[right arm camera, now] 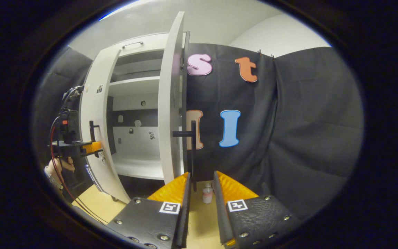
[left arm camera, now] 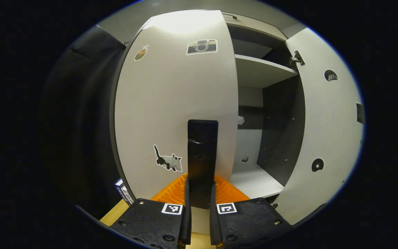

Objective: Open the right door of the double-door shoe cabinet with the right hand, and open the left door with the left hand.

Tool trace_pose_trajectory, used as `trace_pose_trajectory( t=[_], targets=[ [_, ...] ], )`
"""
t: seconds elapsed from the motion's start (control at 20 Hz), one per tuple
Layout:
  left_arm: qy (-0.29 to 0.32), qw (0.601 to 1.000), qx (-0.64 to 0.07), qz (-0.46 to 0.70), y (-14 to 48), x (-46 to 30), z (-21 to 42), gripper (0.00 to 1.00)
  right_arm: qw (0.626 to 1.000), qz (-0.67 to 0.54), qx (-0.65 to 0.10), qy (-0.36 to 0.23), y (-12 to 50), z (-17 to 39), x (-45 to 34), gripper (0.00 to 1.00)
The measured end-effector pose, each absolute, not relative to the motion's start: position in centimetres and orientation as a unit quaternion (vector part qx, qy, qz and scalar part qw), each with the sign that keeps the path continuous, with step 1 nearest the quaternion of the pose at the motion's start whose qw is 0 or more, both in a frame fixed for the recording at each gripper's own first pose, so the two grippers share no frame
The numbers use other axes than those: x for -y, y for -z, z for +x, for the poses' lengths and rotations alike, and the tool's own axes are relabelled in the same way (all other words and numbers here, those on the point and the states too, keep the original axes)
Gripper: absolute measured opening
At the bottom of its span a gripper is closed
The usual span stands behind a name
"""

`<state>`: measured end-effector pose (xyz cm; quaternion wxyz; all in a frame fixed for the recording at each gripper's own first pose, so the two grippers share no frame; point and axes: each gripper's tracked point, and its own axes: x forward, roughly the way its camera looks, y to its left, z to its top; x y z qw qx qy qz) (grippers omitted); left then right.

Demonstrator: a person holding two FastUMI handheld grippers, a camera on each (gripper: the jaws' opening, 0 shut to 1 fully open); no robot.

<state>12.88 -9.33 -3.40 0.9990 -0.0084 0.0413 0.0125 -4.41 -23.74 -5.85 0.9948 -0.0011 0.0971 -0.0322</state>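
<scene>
1. Left hand-held gripper (left arm camera: pixel 199 204): in the left gripper view I read both fingers clamped on the black handle (left arm camera: pixel 202 152) of the left door (left arm camera: pixel 174 103), one pad pressing on each side of the bar. The door panel faces the camera and carries a camera sticker (left arm camera: pixel 201 46) near its top and a cat sticker (left arm camera: pixel 168 160) low down, just left of the handle.

2. Right door (left arm camera: pixel 327 131): in the same view I see it swung wide, its inner face toward me and a hinge (left arm camera: pixel 297 59) at its upper corner. Between the two doors the shoe cabinet (left arm camera: pixel 264 138) interior is exposed, with a white shelf (left arm camera: pixel 261 71) above and a white floor panel below.

3. Right hand-held gripper (right arm camera: pixel 200 204): in the right gripper view I find the fingers parted and gripping nothing. The right door stands edge-on just ahead, and the lower end of its black handle (right arm camera: pixel 192 145) reaches down to the gap between the fingertips; I cannot tell whether it touches either one.

4. Farther off in that view, the left hand-held gripper sits at the left door's handle, with a hand (right arm camera: pixel 59 166) beneath it. A small bottle (right arm camera: pixel 207 194) stands on the wooden floor (right arm camera: pixel 95 202) beyond the right fingertips.
</scene>
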Motion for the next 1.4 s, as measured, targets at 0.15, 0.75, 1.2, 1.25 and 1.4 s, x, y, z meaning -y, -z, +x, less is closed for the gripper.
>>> trace_pose_trajectory(
  t=[0.15,0.75,1.2,1.25,1.4],
  targets=[
    [-0.011,0.999,-0.043,-0.011,3.3,9.1,12.1,0.21,0.996,0.002,-0.084,0.037,5.4,-4.9,23.8,0.26],
    [-0.007,0.999,-0.052,-0.013,3.2,8.0,10.0,0.22,0.996,0.008,-0.087,0.024,5.9,-4.7,22.1,0.38],
    [-0.011,0.998,-0.060,-0.018,3.5,6.6,8.1,0.22,0.995,0.021,-0.095,0.021,6.7,-4.9,21.5,0.38],
    [-0.010,0.998,-0.059,-0.018,3.5,6.3,7.9,0.22,0.995,0.020,-0.098,0.020,7.0,-5.1,21.3,0.38],
    [-0.010,0.998,-0.060,-0.019,3.6,6.1,7.7,0.18,0.994,0.015,-0.103,0.017,7.2,-5.3,20.6,0.38]
  ],
)
